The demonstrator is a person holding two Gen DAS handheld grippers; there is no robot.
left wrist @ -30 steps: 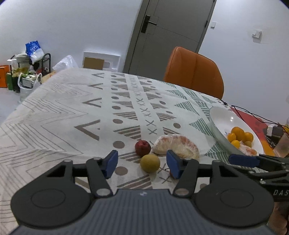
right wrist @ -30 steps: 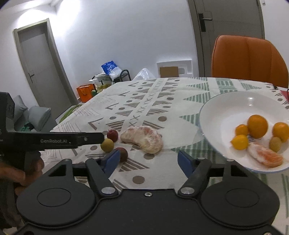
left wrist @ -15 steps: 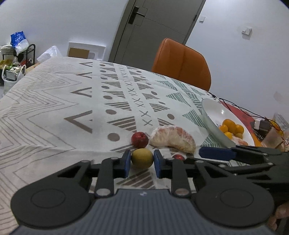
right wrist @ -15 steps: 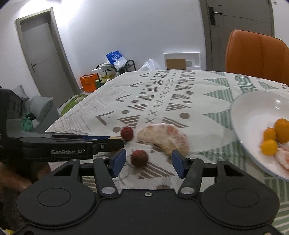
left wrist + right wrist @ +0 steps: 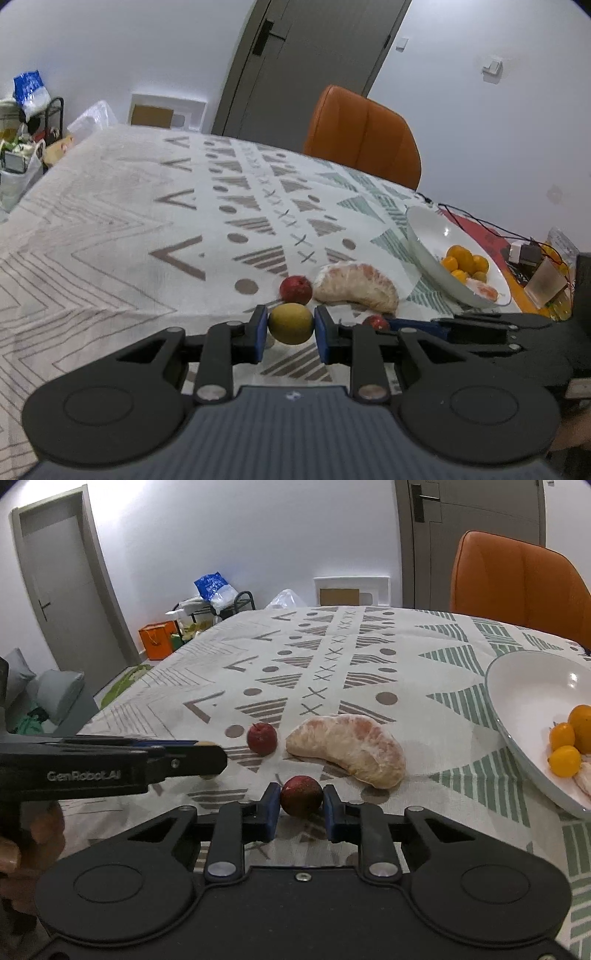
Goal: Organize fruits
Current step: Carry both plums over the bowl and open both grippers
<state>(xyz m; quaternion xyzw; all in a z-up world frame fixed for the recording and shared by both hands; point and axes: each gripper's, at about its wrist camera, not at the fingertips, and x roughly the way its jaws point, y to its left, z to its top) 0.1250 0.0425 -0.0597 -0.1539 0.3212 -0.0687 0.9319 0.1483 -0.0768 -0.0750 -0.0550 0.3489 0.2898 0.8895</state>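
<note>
My left gripper is shut on a yellow-green round fruit low over the patterned tablecloth. My right gripper is shut on a small dark red fruit, which also shows in the left wrist view. A second small red fruit and a peeled pomelo segment lie on the cloth just beyond. A white bowl at the right holds several small oranges and a peeled citrus piece.
An orange chair stands at the table's far side. Cables, a red mat and a plastic cup sit right of the bowl. The left gripper's body crosses the right wrist view at the left.
Both grippers moved in and closed: the left one on the yellow-green fruit, the right one on the small dark red fruit. The right gripper was open half a second ago.
</note>
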